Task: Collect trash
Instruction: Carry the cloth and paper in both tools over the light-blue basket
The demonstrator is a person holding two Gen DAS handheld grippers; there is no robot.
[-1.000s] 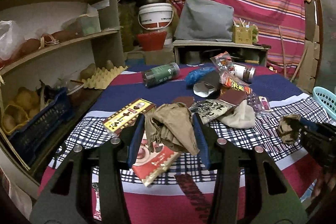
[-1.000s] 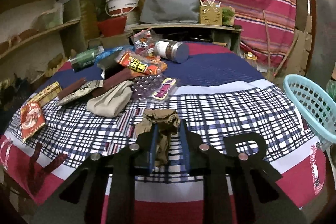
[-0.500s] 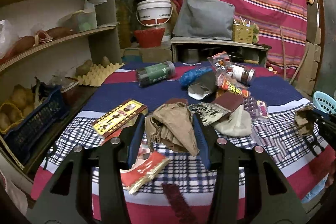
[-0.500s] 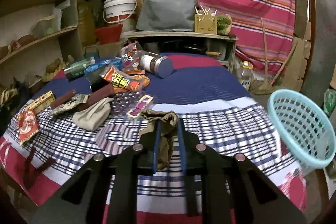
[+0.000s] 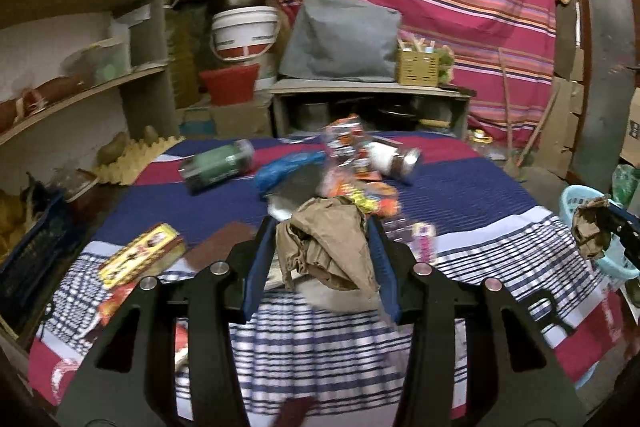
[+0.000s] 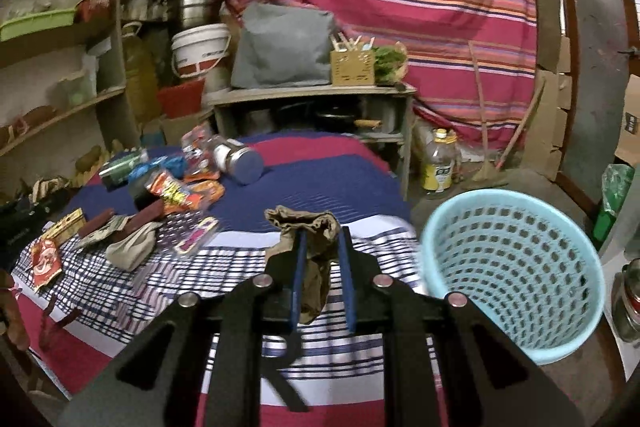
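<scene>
The light blue mesh basket [image 6: 516,267] is standing on the floor just beside the table's [image 6: 320,183] right edge, and nothing is showing inside it. The right gripper [image 6: 322,259] is clamping a small crumpled brown paper wad [image 6: 308,227], holding it over the table edge near the basket. The left gripper [image 5: 320,247] is gripping a larger crumpled brown paper bag [image 5: 328,239] above the checked cloth, well apart from the basket. Snack wrappers [image 6: 180,191], a lying glass jar [image 6: 236,159] and a green bottle [image 5: 216,167] are lying on the table, farther from the basket.
</scene>
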